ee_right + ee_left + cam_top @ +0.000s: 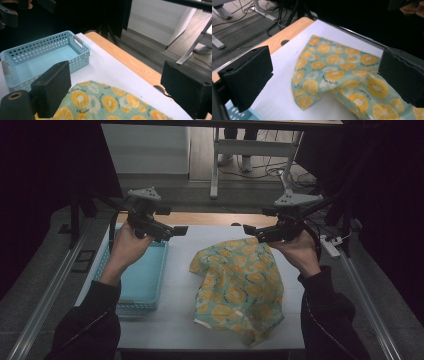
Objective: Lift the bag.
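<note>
White surface [180,270] is carrying a crumpled lemon-print cloth [240,285] beside a blue basket [145,275] | left gripper [324,72] is hanging over the cloth, jaws apart, empty | right gripper [115,92] is hovering likewise, jaws apart.

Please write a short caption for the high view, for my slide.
Two hand-held tools, left and right, hover open above a lemon-print cloth beside a blue basket.

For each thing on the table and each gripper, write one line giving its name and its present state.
Cloth: loosely crumpled on the white table top, not held.
Basket: upright, empty.
Left gripper: fingers open, nothing between them, above the table.
Right gripper: fingers open, nothing between them, above the cloth's far edge.
</note>
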A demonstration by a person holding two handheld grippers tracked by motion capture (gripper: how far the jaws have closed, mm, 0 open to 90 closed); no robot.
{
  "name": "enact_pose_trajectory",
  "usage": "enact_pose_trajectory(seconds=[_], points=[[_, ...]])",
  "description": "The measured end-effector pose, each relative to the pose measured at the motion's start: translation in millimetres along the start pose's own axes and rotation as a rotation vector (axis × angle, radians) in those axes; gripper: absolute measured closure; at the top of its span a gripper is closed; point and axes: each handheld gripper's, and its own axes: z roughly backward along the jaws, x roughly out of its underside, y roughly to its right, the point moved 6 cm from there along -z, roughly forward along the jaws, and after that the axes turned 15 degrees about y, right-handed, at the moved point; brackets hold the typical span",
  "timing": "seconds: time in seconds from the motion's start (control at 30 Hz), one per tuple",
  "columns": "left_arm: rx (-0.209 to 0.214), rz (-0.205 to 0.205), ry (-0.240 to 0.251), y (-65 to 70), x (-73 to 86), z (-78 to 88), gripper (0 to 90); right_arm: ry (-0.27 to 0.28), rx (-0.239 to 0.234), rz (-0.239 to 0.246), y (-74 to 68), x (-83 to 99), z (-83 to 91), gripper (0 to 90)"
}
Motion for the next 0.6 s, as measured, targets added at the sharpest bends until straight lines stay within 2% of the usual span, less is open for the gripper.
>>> enact_pose_trajectory(seconds=[0.1,0.33,0.5,0.6], points=[[-0.010,-0.015,-0.003,0.4,10.1,1.3,0.0,0.004,0.007,-0.008,0.0,9.2,1.8,4.5],[-0.014,-0.017,0.003,5.7,28.9,4.4,0.0,0.007,0.001,-0.037,-2.8,27.5,7.1,3.0],[-0.014,-0.005,-0.005,9.5,43.6,6.6,0.0,-0.017,0.010,-0.019,-6.9,42.2,11.7,1.8],[-0.016,0.009,-0.007,11.0,53.3,9.3,0.0,-0.017,0.018,-0.027,-8.6,50.4,15.7,1.3]])
